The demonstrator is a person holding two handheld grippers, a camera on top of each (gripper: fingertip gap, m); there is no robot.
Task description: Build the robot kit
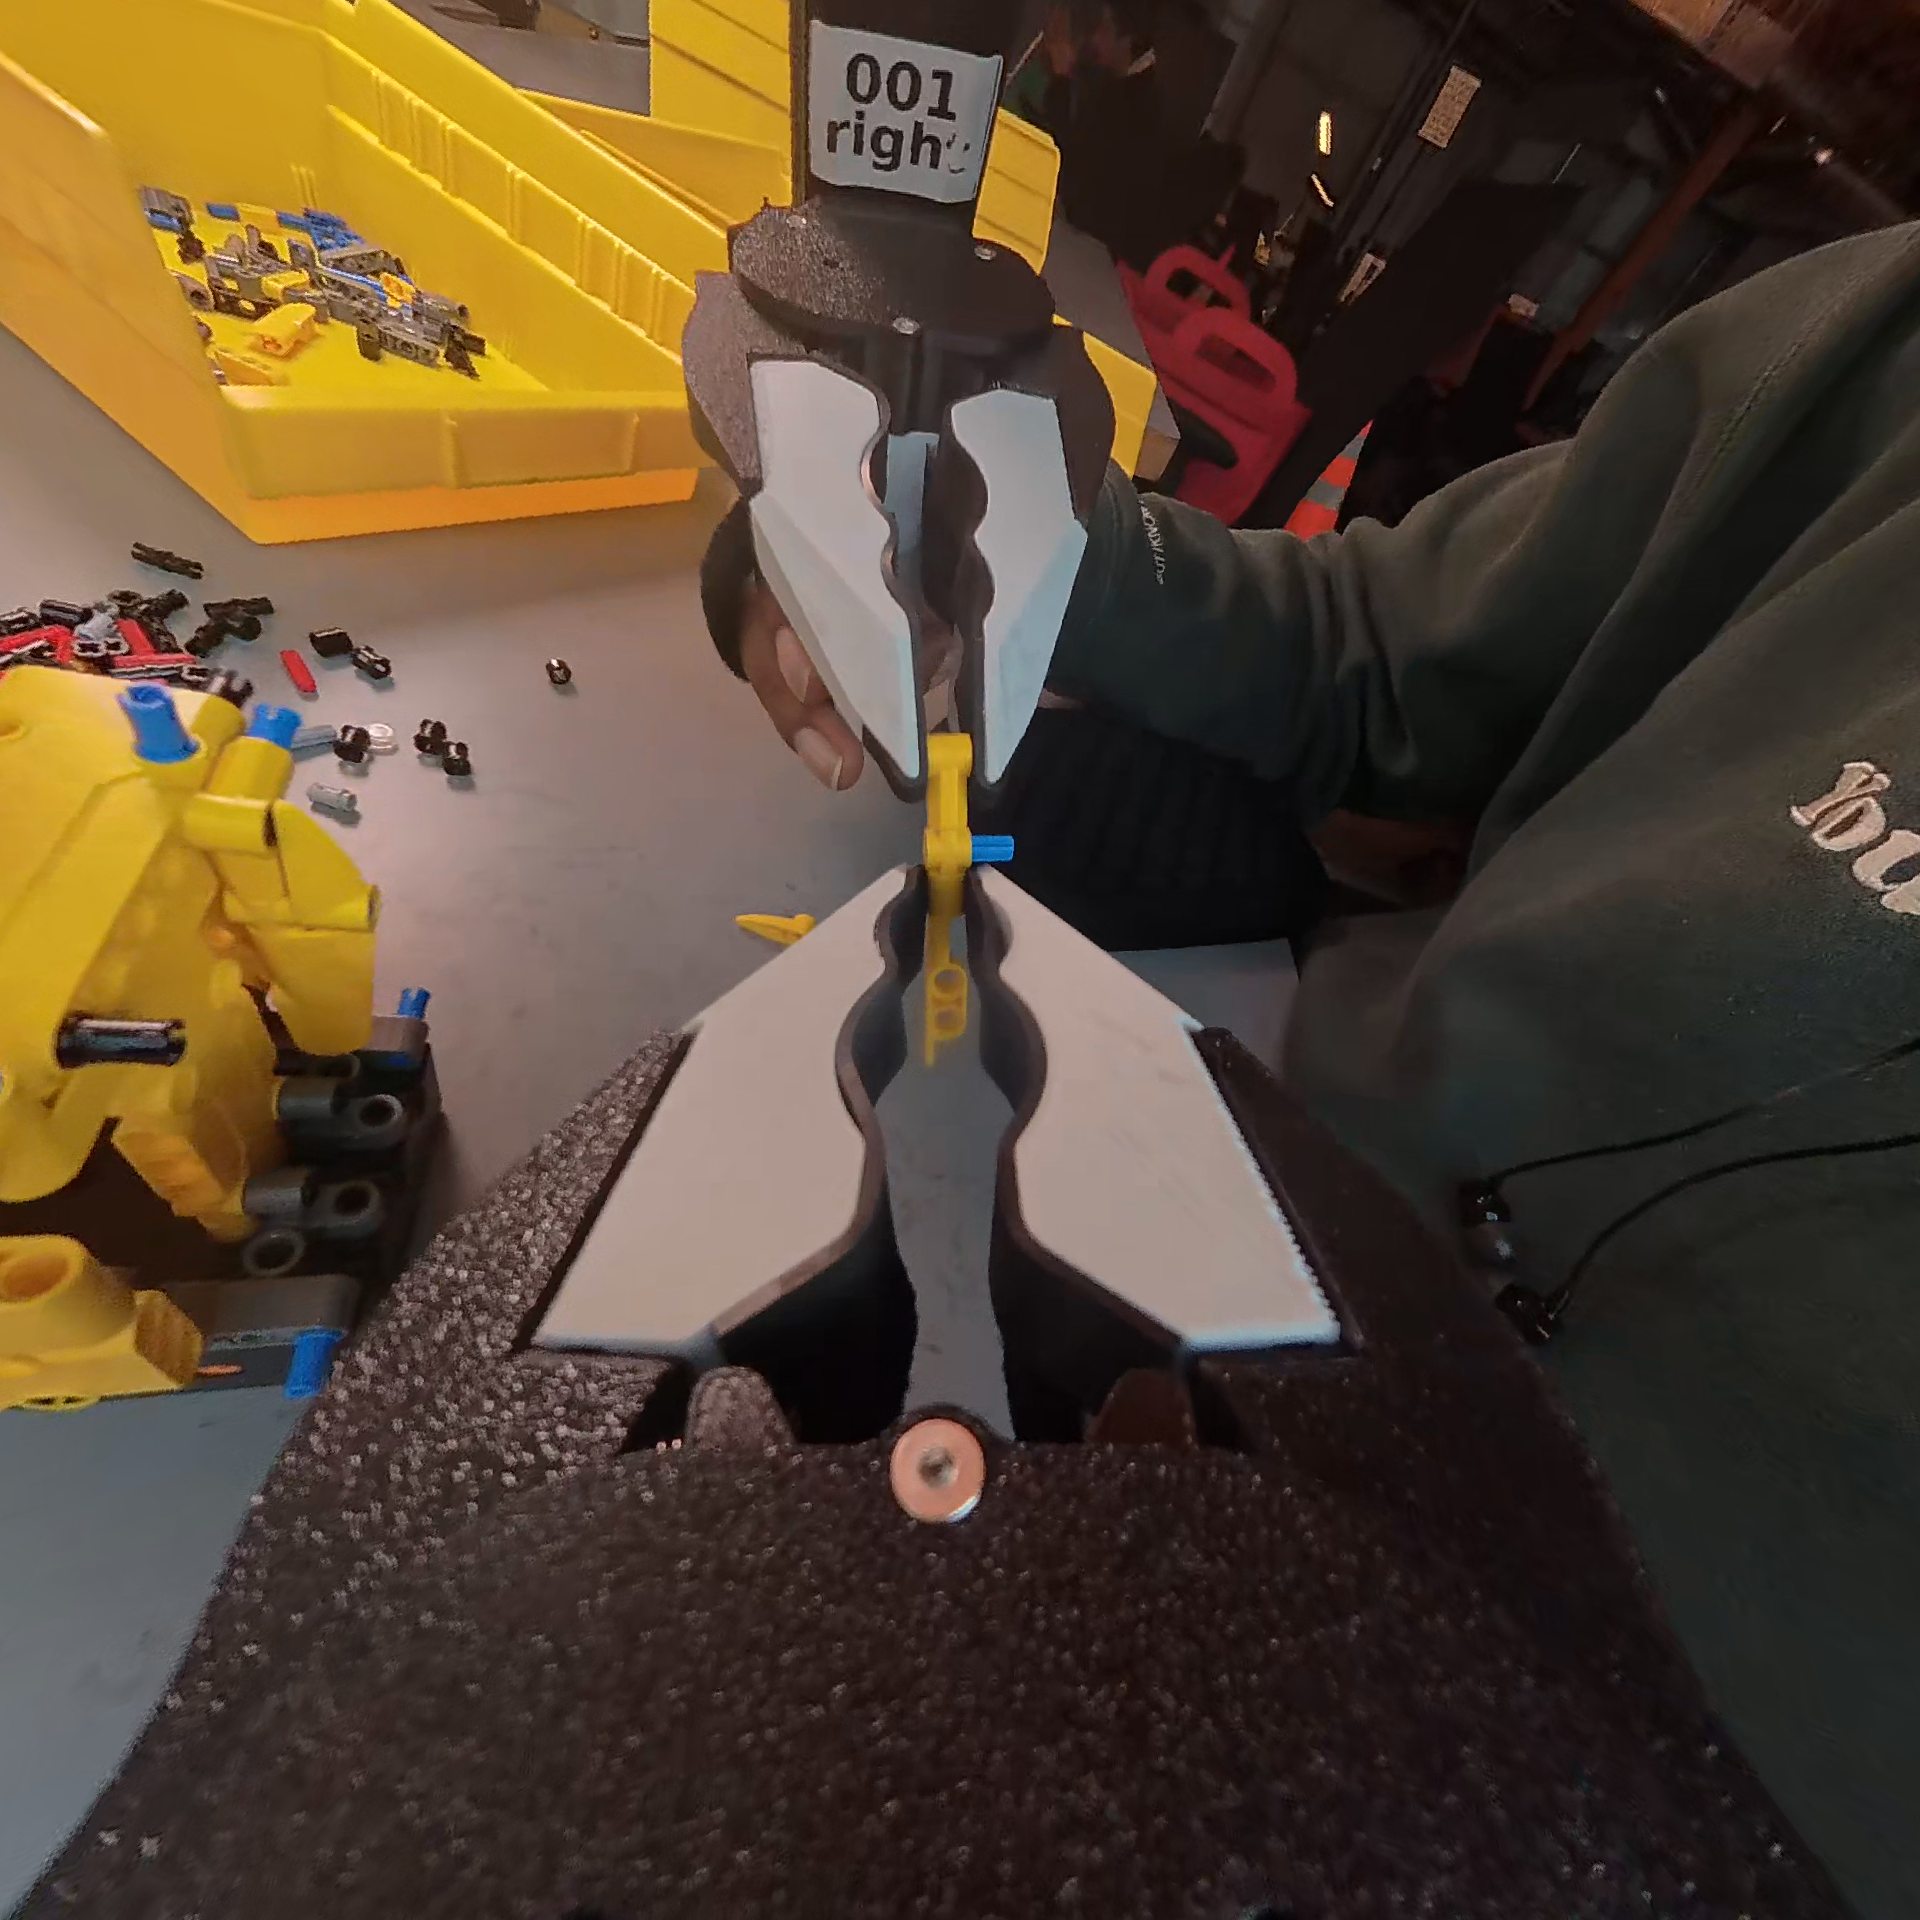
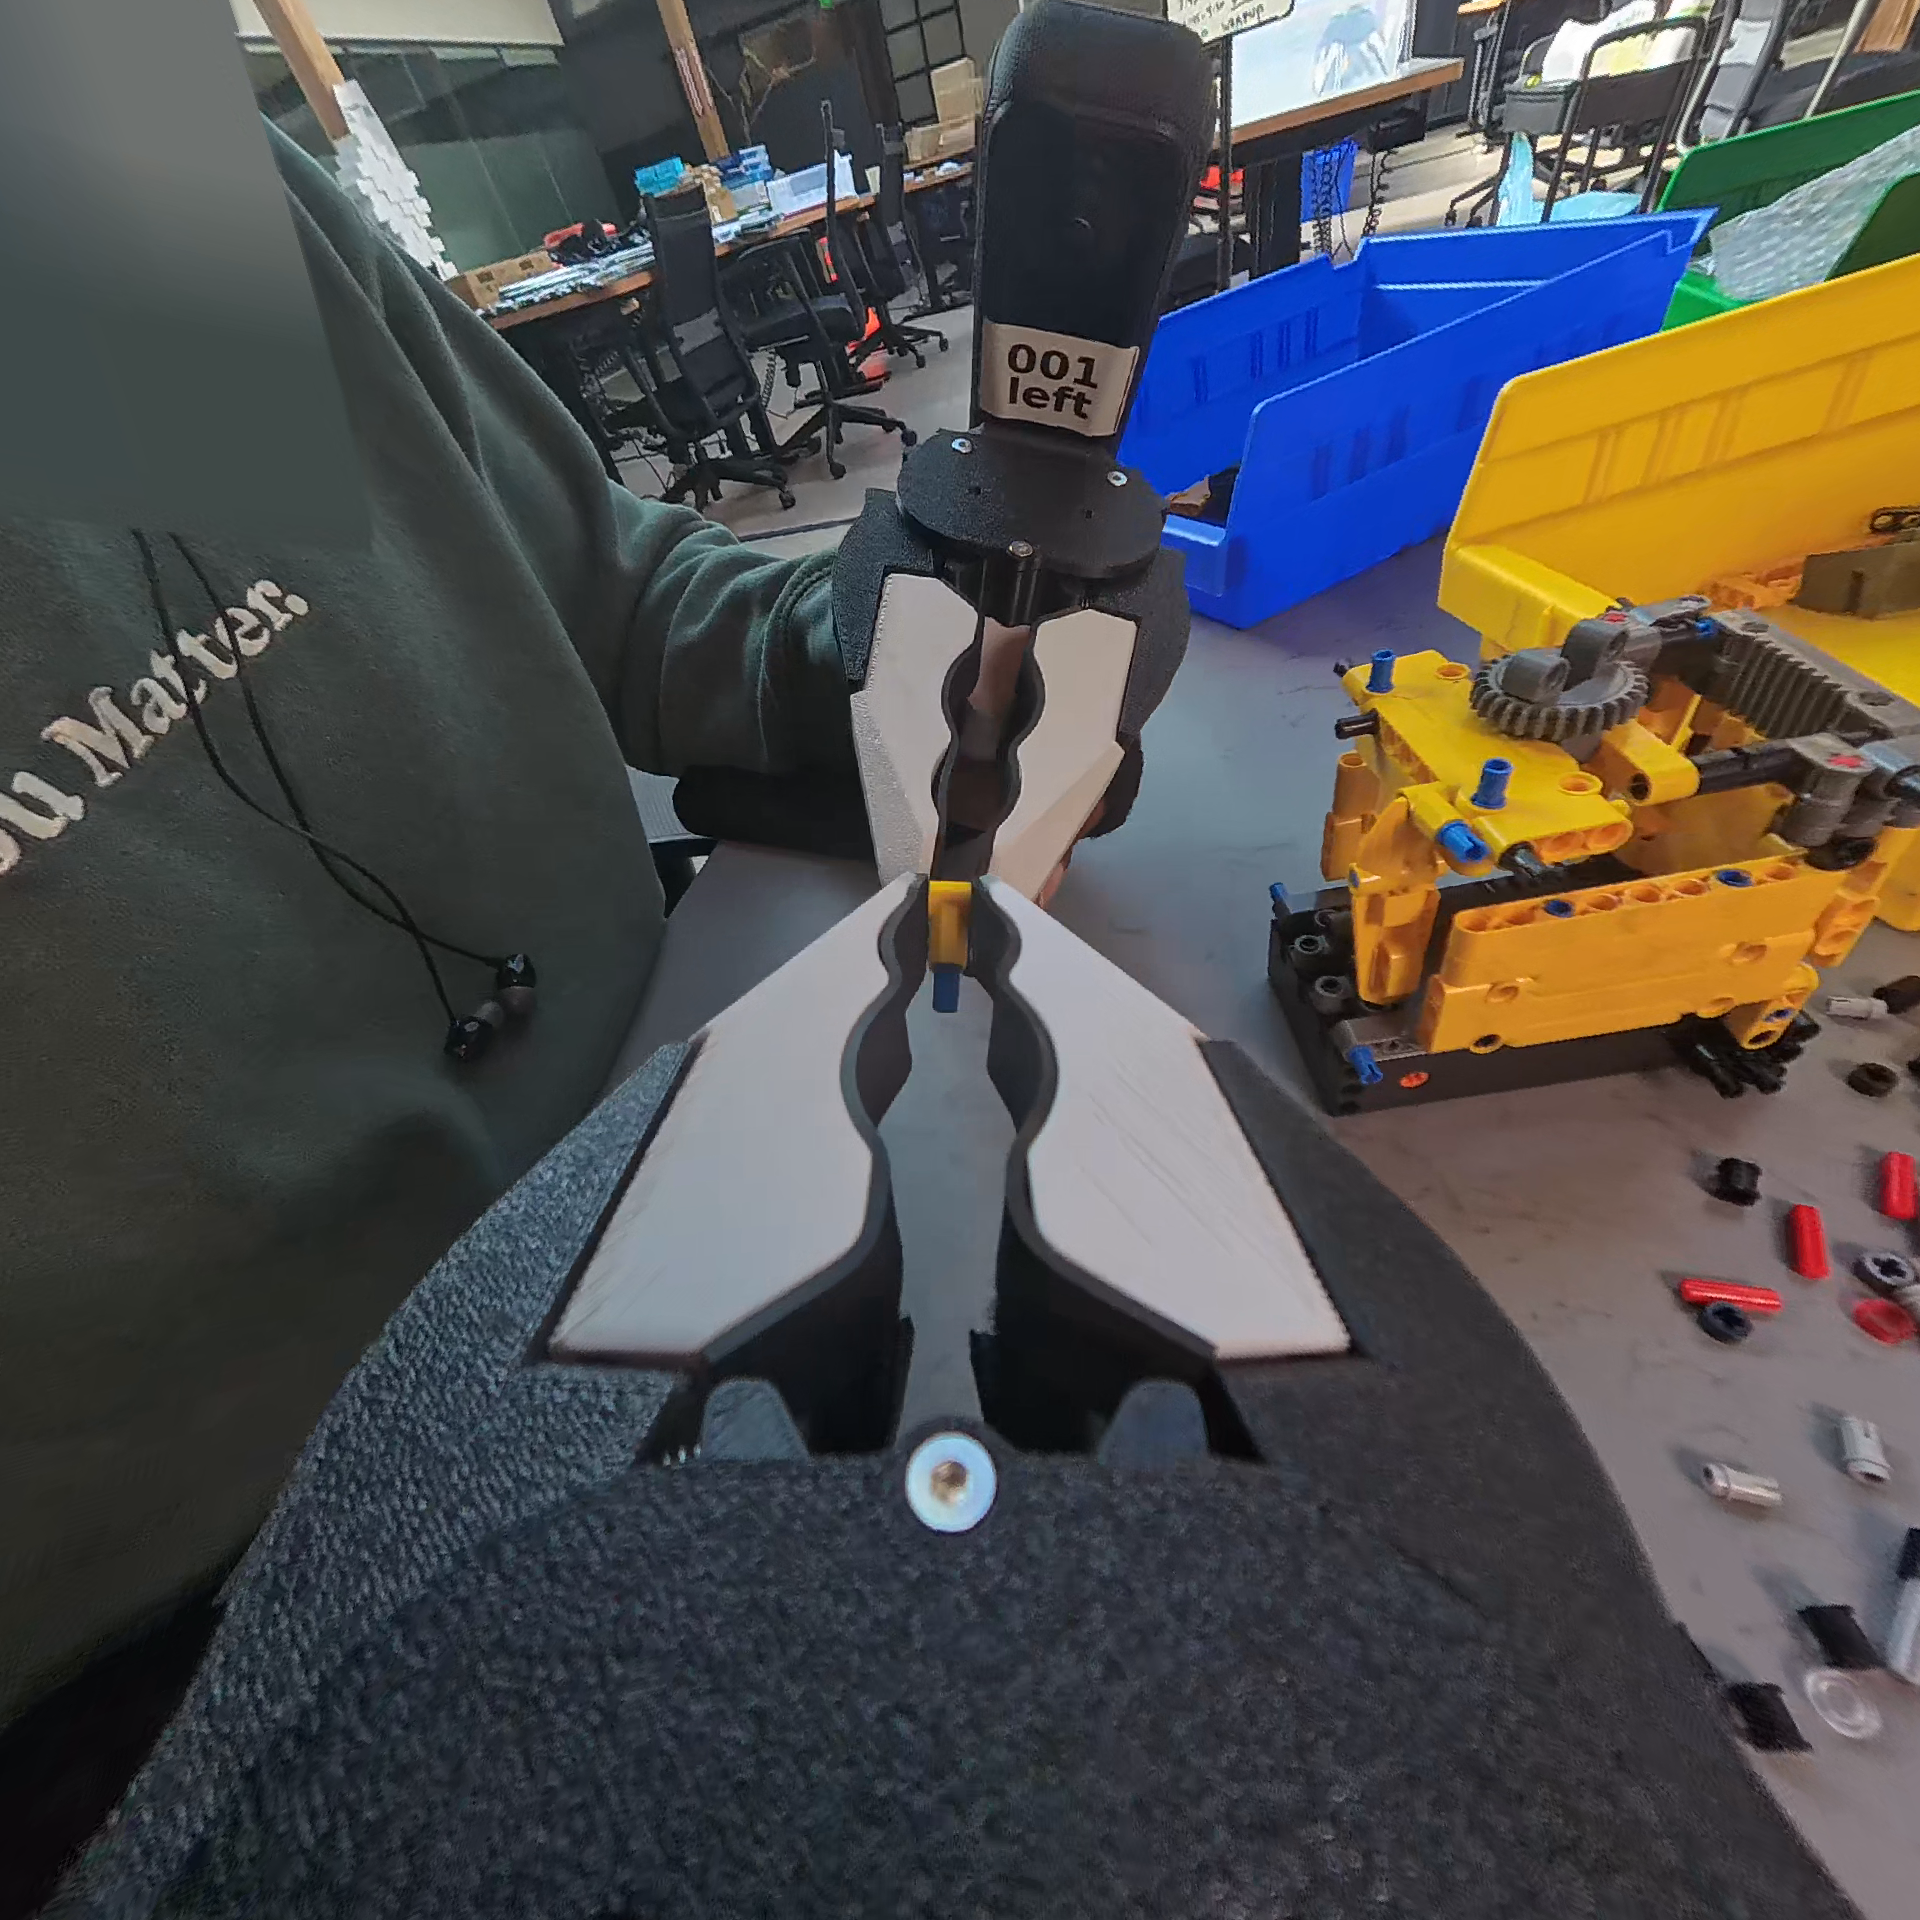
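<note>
Yellow beam [image 1: 947, 904] between both claws; blue bin [image 2: 1382, 405] only rightward.

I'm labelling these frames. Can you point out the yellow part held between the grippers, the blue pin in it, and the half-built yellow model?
yellow part [image 1: 945, 821], left wrist view, its middle between the two grippers.
blue pin [image 1: 994, 848], left wrist view, its free end.
yellow model [image 2: 1558, 894], right wrist view, its yellow side.

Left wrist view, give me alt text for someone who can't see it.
Two claws meet tip to tip above a grey table, both pinching one yellow beam with a blue pin: the left claw below, the right claw above. A yellow brick model stands left, below a yellow bin.
</note>
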